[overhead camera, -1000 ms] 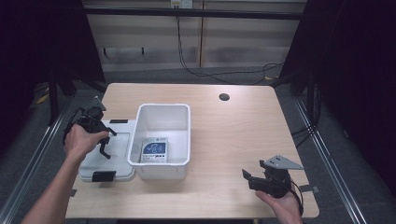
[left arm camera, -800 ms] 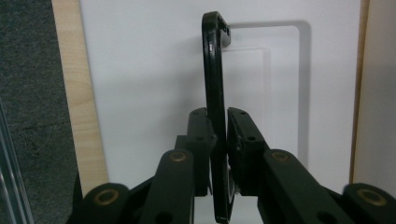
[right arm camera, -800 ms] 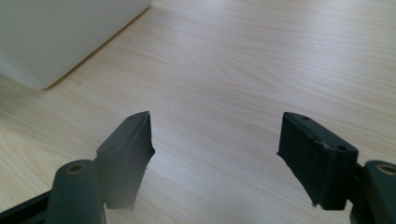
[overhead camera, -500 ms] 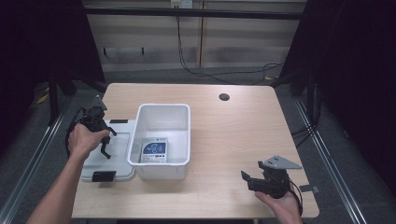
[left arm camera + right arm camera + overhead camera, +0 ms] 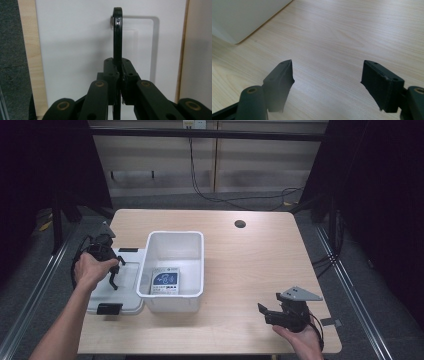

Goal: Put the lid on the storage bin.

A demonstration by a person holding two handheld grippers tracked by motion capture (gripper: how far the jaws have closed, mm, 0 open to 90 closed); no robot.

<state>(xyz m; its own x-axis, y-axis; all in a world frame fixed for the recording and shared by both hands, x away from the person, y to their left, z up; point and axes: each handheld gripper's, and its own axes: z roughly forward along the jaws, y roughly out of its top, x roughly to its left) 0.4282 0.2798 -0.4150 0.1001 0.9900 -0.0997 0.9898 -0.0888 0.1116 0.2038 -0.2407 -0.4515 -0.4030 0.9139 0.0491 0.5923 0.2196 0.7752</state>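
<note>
Clamping your left gripper (image 5: 119,75) on the lid's black handle (image 5: 117,32) at centre frame lets you lift the white lid (image 5: 120,287); your right gripper (image 5: 328,82) waits apart, lower right.

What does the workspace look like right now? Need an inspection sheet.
Surface: light wooden table, round grommet hole near its far edge.
Job's things: flat white plastic lid lying left of the open white plastic bin; black latch handle on the lid.
Clutter: blue-and-white packet inside the bin.
Grippers: left gripper shut on the latch handle, jaws just closed; right gripper open above bare table.
Cables: black cables on the floor behind.
Surroundings: dark frame rails beside the table.
</note>
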